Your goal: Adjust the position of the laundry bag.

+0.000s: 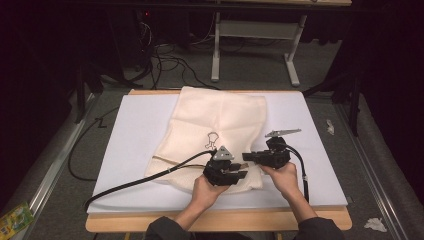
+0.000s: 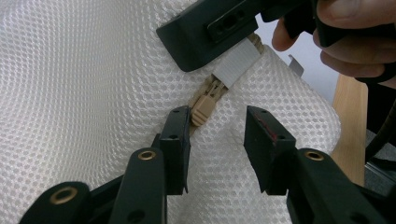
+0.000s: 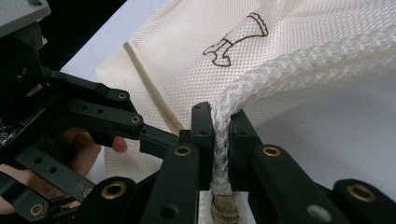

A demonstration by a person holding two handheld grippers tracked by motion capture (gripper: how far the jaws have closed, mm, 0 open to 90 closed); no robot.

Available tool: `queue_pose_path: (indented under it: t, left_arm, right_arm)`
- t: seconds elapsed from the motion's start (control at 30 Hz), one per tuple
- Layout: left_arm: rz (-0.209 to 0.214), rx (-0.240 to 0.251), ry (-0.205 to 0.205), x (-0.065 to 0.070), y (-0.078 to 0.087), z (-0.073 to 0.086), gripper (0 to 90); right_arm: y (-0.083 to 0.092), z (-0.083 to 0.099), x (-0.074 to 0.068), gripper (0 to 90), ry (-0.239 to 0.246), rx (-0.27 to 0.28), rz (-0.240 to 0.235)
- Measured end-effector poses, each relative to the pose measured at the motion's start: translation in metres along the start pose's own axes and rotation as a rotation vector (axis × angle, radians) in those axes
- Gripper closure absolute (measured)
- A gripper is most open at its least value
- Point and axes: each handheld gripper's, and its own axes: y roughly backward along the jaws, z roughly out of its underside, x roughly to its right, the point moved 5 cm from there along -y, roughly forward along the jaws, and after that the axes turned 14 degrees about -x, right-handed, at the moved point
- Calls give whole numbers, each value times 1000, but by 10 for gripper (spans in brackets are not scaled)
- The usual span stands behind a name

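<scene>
Left gripper (image 2: 217, 140) jaws apart, straddling beige zipper pull (image 2: 204, 106) on mesh laundry bag (image 1: 215, 130); right gripper (image 3: 222, 135) at 3 o'clock, clamped on bag's edge; bag flat mid-mat, contents not discernible; white mat (image 1: 135, 145) beneath.

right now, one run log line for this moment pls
item: cream mesh zip bag | left tool: open, straddling beige zipper pull | right tool: shut on bag's edge

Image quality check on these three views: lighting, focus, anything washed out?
High view: surroundings dark, mesh bag and table lit but soft. Left gripper view: mesh and zipper pull sharp, top-left near blown out. Right gripper view: clamped mesh edge sharp, left gripper slightly soft.
</scene>
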Motion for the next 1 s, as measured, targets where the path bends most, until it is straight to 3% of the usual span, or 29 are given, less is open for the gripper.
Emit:
queue_pose_path:
  t: [0.23, 0.53, 0.63, 1.0]
  left_arm:
    - [17, 20, 0, 2, 0, -1, 682]
    - [2, 16, 12, -2, -1, -5, 813]
    - [3, 11, -1, -2, -1, -5, 855]
    - [4, 7, 11, -4, 1, -7, 871]
  right_arm:
    - [-1, 0, -1, 850, 2, 3, -3]
    - [-2, 0, -1, 849, 2, -4, -3]
    - [-2, 0, 0, 849, 2, -6, -2]
    - [-1, 1, -1, 785, 20, -19, 23]
